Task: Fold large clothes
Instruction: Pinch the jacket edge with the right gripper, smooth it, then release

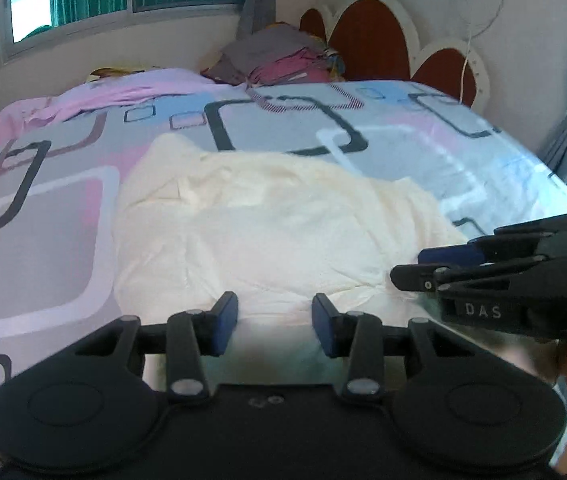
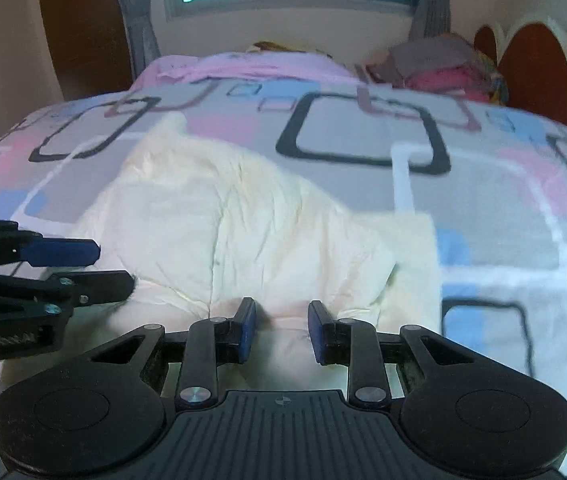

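Big crumpled cream cloth [image 1: 267, 224] lying on the bed with the grey, pink and blue squares sheet [image 1: 423, 140], left gripper [image 1: 274, 328] and right gripper [image 2: 281, 330] over its near edge, fingers apart, holding nothing, pile of clothes [image 1: 283, 60] far back.

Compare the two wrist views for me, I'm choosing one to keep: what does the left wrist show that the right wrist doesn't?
Only the left wrist view shows the white cord hanging on the wall. Only the right wrist view shows the brown wooden panel beside the window. Both show the cream garment on the patterned bedspread, the clothes pile, and the left gripper and right gripper, jaws apart.
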{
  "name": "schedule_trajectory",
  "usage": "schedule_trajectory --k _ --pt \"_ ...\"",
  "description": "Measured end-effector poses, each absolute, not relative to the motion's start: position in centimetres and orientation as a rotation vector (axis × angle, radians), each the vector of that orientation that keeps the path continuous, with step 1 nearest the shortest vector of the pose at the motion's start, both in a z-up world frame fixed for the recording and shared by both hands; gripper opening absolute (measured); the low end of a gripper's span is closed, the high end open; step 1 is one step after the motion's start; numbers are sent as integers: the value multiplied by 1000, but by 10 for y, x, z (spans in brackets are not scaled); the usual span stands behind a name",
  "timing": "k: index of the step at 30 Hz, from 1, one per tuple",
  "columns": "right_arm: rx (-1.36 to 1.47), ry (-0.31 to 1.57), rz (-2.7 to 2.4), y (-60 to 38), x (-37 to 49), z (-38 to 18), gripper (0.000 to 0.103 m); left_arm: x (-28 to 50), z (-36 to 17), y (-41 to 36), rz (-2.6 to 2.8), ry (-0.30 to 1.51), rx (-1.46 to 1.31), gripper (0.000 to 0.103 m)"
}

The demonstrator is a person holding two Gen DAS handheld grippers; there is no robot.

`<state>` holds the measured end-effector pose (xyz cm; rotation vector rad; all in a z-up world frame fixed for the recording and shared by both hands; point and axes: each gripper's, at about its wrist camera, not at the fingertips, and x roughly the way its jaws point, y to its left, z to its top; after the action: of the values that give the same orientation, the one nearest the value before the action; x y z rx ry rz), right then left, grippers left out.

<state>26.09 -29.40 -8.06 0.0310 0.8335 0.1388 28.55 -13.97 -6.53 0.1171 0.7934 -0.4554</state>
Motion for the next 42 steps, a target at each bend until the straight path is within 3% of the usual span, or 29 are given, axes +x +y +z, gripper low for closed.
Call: schedule_trajectory --k 8,17,21,22,23,24,25,27,29,31,35,39,41,42 --pt "30 789 148 -307 209 -44 28 248 -31 -121 -473 757 104 40" --pt "74 884 140 -307 189 -83 28 230 -71 -119 -459 831 109 40" --pt "142 865 139 -322 186 -70 28 230 -63 -116 -457 838 113 40" --pt "165 842 126 -330 183 -64 28 227 -58 -113 -451 829 109 45" --pt "184 829 115 -337 181 -58 28 223 -52 -108 -434 810 107 68" --pt "206 822 111 -345 180 -52 28 218 -48 -105 -411 784 107 82" --pt "220 816 114 -350 178 -47 37 213 -43 -100 -395 755 107 93" --pt "199 783 149 -351 173 -37 56 207 -39 -94 -416 750 106 75" --pt "165 788 191 -344 168 -34 56 205 -40 -92 -440 795 96 61" --pt "135 805 228 -334 163 -39 56 200 -45 -96 -433 807 118 61" --pt "81 908 205 -321 166 -70 56 201 -65 -104 -415 871 123 65" --pt "92 881 203 -325 164 -65 56 201 -65 -104 -399 875 136 69" --pt "128 850 173 -334 165 -59 56 202 -61 -103 -383 870 134 84" --pt "157 839 151 -342 168 -56 72 202 -59 -101 -372 861 133 89"
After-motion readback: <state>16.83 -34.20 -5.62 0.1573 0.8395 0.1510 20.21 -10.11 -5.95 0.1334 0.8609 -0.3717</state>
